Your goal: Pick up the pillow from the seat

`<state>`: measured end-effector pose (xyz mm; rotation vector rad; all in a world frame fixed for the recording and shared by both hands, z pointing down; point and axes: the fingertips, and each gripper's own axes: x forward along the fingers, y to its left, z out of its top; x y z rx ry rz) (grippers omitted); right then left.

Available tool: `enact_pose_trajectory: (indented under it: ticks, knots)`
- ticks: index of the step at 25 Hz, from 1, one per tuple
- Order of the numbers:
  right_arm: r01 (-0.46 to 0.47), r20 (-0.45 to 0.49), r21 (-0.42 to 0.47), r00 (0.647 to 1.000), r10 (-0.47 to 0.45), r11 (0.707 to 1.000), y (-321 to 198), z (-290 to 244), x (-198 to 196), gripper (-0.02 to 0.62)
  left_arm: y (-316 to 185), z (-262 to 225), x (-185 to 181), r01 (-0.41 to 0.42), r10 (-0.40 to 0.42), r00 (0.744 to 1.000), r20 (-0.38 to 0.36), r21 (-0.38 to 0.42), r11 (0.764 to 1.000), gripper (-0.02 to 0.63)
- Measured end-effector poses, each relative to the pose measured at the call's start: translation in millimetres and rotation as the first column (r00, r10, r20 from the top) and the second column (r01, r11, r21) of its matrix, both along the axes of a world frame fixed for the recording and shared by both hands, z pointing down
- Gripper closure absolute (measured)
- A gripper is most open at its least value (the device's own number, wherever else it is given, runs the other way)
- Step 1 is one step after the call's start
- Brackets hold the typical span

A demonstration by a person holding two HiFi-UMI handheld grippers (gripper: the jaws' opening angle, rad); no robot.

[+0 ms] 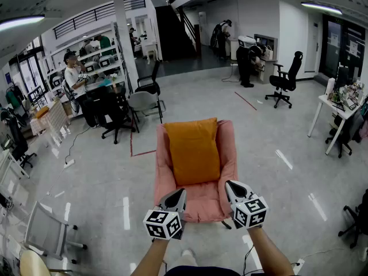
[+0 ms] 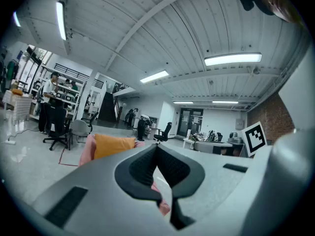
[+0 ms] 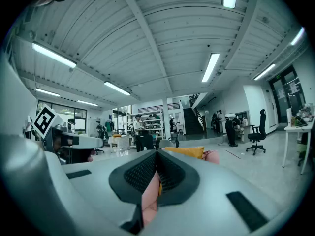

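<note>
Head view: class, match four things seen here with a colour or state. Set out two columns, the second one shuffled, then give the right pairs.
1. pillow
2. armchair
3. left gripper
4. chair just behind the armchair

A. pink
B. jaws shut
C. grey, unoccupied
D. orange

Pairs: 1-D, 2-A, 3-B, 4-C
</note>
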<state>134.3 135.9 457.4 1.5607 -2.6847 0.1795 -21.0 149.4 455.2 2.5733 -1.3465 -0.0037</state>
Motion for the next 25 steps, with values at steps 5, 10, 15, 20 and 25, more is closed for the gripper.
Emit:
enact_pose_trajectory:
  ticks: [5, 10, 15, 20, 25]
  knots:
    - [-0.002, 0.009, -0.004, 1.0, 0.002, 1.0, -1.6, 0.6, 8.9, 0.578, -0.9, -1.8, 8.2, 0.001, -0.001, 1.0, 0.0, 0.001, 1.0, 0.603]
    - [-0.008, 0.011, -0.009, 1.0, 0.008, 1.0, 0.2, 3.7, 9.0, 0.578, 2.0, -2.5, 10.4, -0.004, 0.004, 1.0, 0.007, -0.002, 1.0, 0.603]
    - [-0.009, 0.02, -0.005, 1.0, 0.009, 1.0, -0.9, 3.6, 9.5, 0.578, 2.6, -0.8, 10.6, -0.003, 0.004, 1.0, 0.01, -0.005, 1.0, 0.603]
    - [-0.028, 0.025, -0.019, 0.999, 0.029, 0.999, -2.9, 8.3, 15.4, 0.578, 1.6, 2.5, 12.5, -0.005, 0.005, 1.0, 0.007, -0.012, 1.0, 0.603]
    - [-0.026, 0.015, -0.025, 1.0, 0.026, 0.999, -16.5, 8.9, 14.1, 0.578, -10.4, 2.8, 11.1, -0.001, 0.001, 1.0, 0.001, -0.015, 1.0, 0.603]
